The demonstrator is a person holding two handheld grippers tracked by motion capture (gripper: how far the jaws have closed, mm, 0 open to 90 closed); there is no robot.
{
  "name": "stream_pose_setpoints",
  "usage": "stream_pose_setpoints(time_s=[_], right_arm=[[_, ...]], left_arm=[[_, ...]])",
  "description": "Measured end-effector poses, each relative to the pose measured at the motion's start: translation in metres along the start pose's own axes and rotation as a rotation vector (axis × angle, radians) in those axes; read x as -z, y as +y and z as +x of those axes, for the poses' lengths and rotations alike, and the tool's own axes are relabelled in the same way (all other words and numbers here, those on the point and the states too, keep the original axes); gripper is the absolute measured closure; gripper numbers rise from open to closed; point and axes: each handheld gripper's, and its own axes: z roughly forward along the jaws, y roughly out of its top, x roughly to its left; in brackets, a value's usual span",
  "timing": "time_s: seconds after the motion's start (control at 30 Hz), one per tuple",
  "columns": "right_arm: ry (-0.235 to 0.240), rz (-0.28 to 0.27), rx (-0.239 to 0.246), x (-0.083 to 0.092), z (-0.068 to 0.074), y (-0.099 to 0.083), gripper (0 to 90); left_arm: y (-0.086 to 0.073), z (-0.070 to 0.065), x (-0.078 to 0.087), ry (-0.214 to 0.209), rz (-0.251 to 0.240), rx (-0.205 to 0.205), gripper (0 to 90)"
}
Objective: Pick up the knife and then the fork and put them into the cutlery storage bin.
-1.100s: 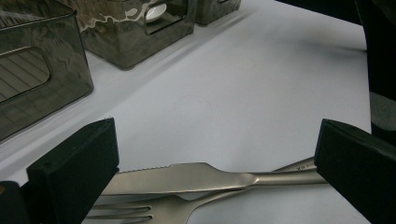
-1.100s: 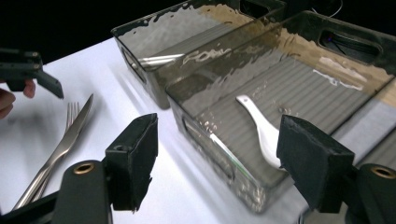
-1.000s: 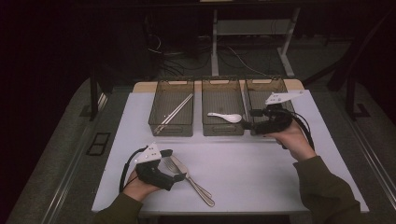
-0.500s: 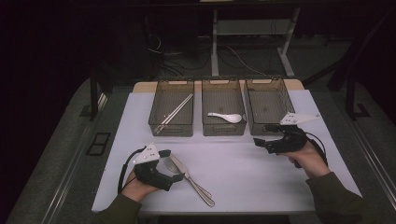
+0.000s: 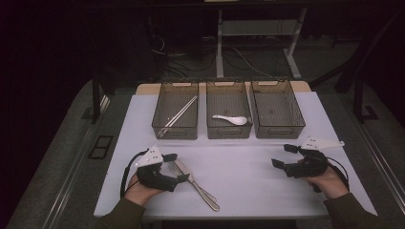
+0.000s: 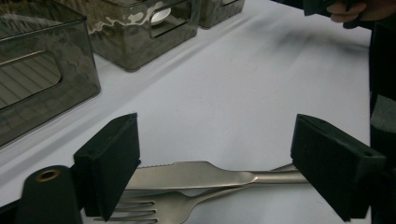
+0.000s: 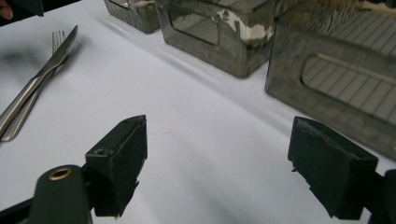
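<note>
Beyond the left gripper [image 5: 179,167], jaws wide and closing around the steel knife [image 6: 205,173] and fork [image 6: 154,209], three smoked-plastic bins stand: chopsticks [image 5: 177,116] in the nearest bin [image 5: 175,131], a white spoon [image 5: 231,119] in the middle bin [image 5: 229,132]. The right gripper [image 5: 282,156] hangs open, holding nothing.

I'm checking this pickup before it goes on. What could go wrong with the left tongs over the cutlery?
The knife lies across the fork, touching it, and both sit between the left tongs' open jaws, which have just been closing. They may pinch both pieces, or catch the knife alone and drag the fork across the table.
</note>
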Motion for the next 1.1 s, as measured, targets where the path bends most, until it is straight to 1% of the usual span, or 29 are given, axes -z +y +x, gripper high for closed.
stream_pose_setpoints(time_s=[0.07,0.13,0.2,0.27,0.33,0.43,0.53,0.57,0.6,0.67,0.77,0.87,0.9,1.0,1.1], right_arm=[[0.004,0.003,-0.001,0.002,0.001,-0.005,19.5],[-0.001,0.004,-0.001,0.004,0.002,-0.008,19.5],[0.005,0.008,-0.003,0.005,0.005,-0.012,19.5],[0.005,0.016,0.002,0.004,0.007,-0.015,19.5],[0.002,0.025,0.003,0.004,0.01,-0.017,19.5],[0.009,0.031,0.009,0.004,0.013,-0.02,19.5],[0.013,0.037,0.017,0.004,0.016,-0.022,19.5],[0.013,0.038,0.02,0.004,0.016,-0.022,19.5],[0.012,0.036,0.019,0.004,0.016,-0.023,19.5],[0.012,0.04,0.017,0.004,0.015,-0.023,19.5],[0.007,0.04,0.018,0.004,0.014,-0.023,19.6],[0.006,0.043,0.018,0.004,0.014,-0.023,19.5],[0.006,0.043,0.017,0.003,0.014,-0.023,19.6],[0.006,0.043,0.02,0.003,0.014,-0.023,19.5],[0.01,0.045,0.019,0.003,0.014,-0.023,19.6]], left_arm=[[0.0,-0.001,0.0,-0.006,0.002,-0.002,17.8],[0.0,-0.002,0.0,-0.033,0.003,-0.007,26.1],[0.001,-0.004,-0.001,-0.04,0.011,-0.015,31.5],[0.003,-0.007,-0.002,-0.052,0.02,-0.029,42.9],[0.005,-0.009,-0.003,-0.065,0.043,-0.045,56.9],[0.005,-0.013,-0.006,-0.078,0.085,-0.05,72.9],[0.004,-0.015,-0.009,-0.103,0.126,-0.058,86.0],[0.004,-0.017,-0.01,-0.108,0.137,-0.065,88.8],[0.004,-0.018,-0.011,-0.109,0.139,-0.068,88.8],[0.005,-0.019,-0.012,-0.098,0.154,-0.076,88.9],[0.004,-0.018,-0.014,-0.107,0.171,-0.081,88.9],[0.002,-0.021,-0.017,-0.14,0.202,-0.071,89.0],[0.001,-0.022,-0.019,-0.158,0.214,-0.073,89.0],[0.0,-0.028,-0.024,-0.187,0.236,-0.097,89.0],[-0.002,-0.035,-0.03,-0.222,0.256,-0.098,89.0]])
